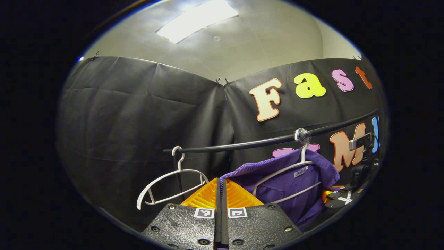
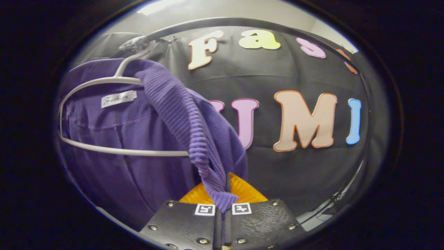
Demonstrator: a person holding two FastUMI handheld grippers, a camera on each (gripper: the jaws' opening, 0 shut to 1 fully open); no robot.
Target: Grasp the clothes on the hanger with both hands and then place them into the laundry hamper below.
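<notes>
While the purple sweater [image 2: 131, 139] hangs on its white hanger [image 2: 104, 150] from the black rail [image 1: 263, 141], both grippers have a pinch of its ribbed edge. It is the largest thing in the right gripper view, draped broad and flat up and to the left of the right gripper [image 2: 223, 189], with its ribbed band running down on a slant from the hanger's shoulder into that gripper's closed fingers, which clamp the band's tip. In the left gripper view the sweater lies ahead and to the right of the left gripper [image 1: 221, 189], whose fingers meet with almost no gap; the ribbed hem comes to a point right at their tips, so it looks pinched, though how much cloth is caught is hard to tell.

The turning relation, as I judge it: the garment's shoulders sit over the hanger's arms above both grippers, so it must be lifted or pulled clear of the hanger before it can go down. The right gripper sits closer to the body of the sweater.

An empty white hanger [image 1: 171, 187] hangs farther left on the rail. A small white neck label [image 2: 119, 99] carries script too blurred to read.
</notes>
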